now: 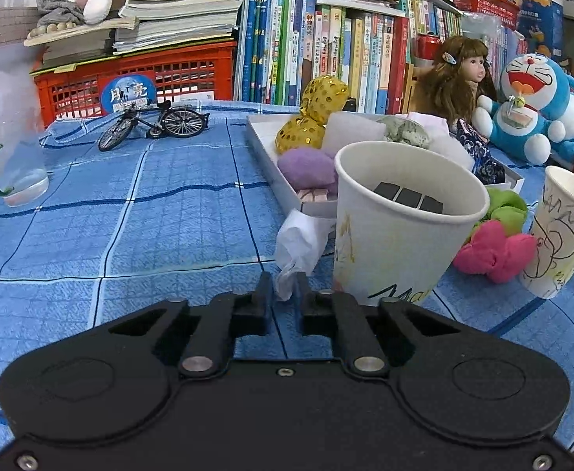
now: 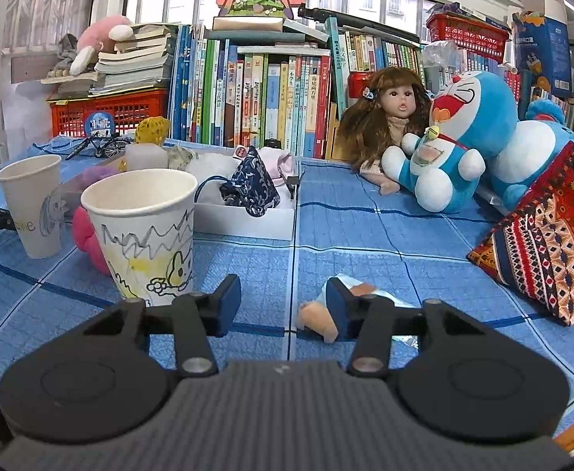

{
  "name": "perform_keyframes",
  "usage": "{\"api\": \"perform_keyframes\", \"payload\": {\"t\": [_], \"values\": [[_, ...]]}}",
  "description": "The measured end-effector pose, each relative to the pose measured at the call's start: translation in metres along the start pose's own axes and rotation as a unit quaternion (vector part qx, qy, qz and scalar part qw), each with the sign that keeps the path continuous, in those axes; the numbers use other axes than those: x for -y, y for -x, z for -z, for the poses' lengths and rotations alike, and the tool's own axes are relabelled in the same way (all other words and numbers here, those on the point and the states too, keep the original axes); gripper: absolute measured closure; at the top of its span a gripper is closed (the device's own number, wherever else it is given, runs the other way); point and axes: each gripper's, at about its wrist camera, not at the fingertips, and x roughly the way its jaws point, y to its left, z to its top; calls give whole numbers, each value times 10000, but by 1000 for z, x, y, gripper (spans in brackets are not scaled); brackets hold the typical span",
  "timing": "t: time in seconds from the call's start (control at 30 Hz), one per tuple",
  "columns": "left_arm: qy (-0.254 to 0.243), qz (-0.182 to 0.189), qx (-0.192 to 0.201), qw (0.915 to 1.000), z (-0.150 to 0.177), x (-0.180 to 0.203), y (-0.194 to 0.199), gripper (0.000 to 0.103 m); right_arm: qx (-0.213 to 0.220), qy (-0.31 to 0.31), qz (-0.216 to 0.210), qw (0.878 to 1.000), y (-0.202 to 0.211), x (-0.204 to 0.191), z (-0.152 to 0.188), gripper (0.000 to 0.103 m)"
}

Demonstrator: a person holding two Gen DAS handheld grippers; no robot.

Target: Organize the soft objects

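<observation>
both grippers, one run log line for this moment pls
left gripper: shut on white tissue | right gripper: open, empty, beside peach soft toy | white tray: partly filled

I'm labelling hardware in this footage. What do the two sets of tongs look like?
Left tongs: all matte black, smooth wide body with two round housings, silver pivot pins, narrow black fingers. Right tongs: black linkages too, but a ribbed grey central body bearing a small logo and dark blue finger pads. No cables or sleeves visible.

blue checked cloth (image 2: 365,243) on worktop: woven, matt. paper cup (image 1: 401,227): matt, crayon-marked. tissue (image 1: 298,239): crumpled, soft. pink plush (image 1: 491,251): fuzzy. tray (image 2: 244,219): smooth white card. left tool (image 1: 283,294): matt black plastic.
</observation>
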Motion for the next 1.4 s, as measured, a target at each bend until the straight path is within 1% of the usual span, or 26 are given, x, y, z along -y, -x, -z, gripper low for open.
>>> {"api": "perform_keyframes", "payload": {"t": [0.2,0.4,0.5,0.53,0.6,0.63,0.67,0.73,0.8,0.83,1.0,1.1,1.17,1.2,1.23,1.33,1.37,1.4], "values": [[147,31,-20,9999,4,-3,13,94,-7,-1,-13,10000,-2,0,0,51],[247,50,-193,9995,19,-5,34,94,-31,-3,10,10000,-4,-1,0,53],[187,56,-240,9995,27,-2,45,92,-33,19,53,10000,-4,-1,1,53],[177,42,-243,9995,28,-1,49,90,-28,33,69,10000,-4,-2,1,53],[237,44,-236,9994,29,0,55,88,-5,62,101,9999,-4,-2,1,53],[274,63,-220,9994,29,0,57,81,2,77,124,9999,-4,-3,1,53],[296,73,-202,9993,28,0,59,68,9,91,163,9998,-4,-3,1,53],[296,23,-132,9995,26,2,62,55,4,122,230,9997,-4,-4,2,53],[264,-10,-83,9996,23,4,63,54,-11,147,292,9995,-5,-3,2,53],[272,-10,-65,9996,21,4,62,52,-19,155,327,9993,-5,-3,2,54],[202,-76,-79,9997,14,6,50,51,-147,110,512,9985,-9,0,3,55],[194,-101,-94,9997,12,8,42,47,-292,15,528,9982,-14,2,6,55],[180,-101,-78,9998,11,9,38,44,-357,-99,527,9979,-17,4,7,53],[163,-107,-79,9998,10,9,35,44,-397,-157,516,9978,-19,5,8,51],[142,-121,-82,9998,9,10,33,44,-439,-201,522,9975,-21,5,9,46],[69,-191,-120,9997,9,12,28,45,-532,-273,537,9968,-27,5,10,46],[64,-181,-128,9997,9,12,27,49,-536,-290,542,9967,-28,5,10,42],[86,-132,-152,9998,9,11,26,52,-539,-298,550,9966,-29,5,10,42]]}}
